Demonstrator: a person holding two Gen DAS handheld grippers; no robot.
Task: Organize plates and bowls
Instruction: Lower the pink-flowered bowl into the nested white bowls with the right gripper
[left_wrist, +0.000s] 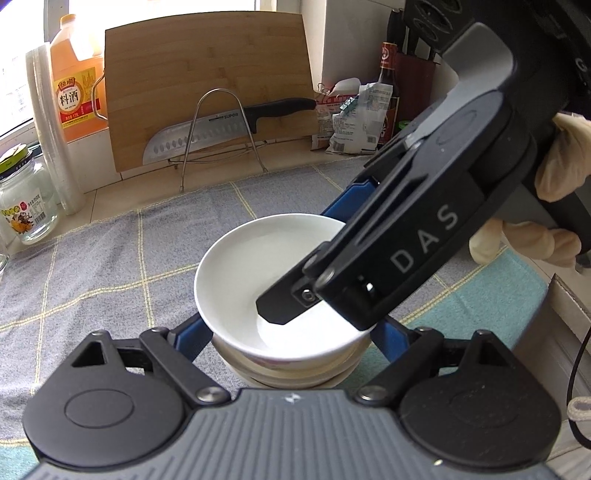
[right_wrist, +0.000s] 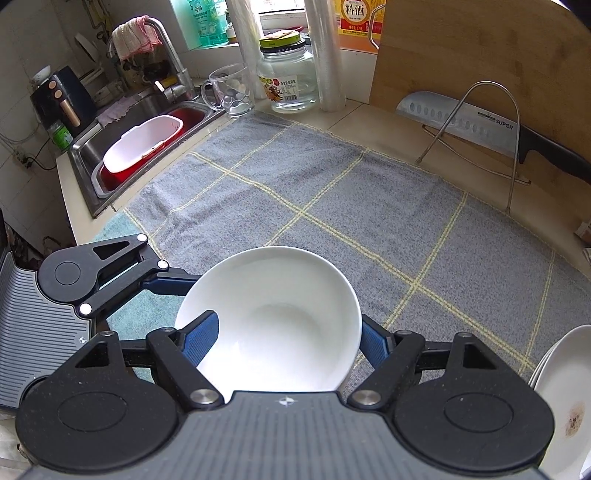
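Note:
A white bowl sits on top of a stack of bowls on the grey checked cloth. My left gripper is open, with a blue finger on each side of the stack. My right gripper comes in from the right; one finger is inside the top bowl and the other is outside its rim. In the right wrist view the white bowl lies between the right gripper's blue pads, which stand at the rim. The left gripper shows at the left there.
A stack of white plates lies at the right edge. At the back stand a wooden cutting board, a knife on a wire rack, a glass jar, a cooking wine jug and bags. A sink is at far left.

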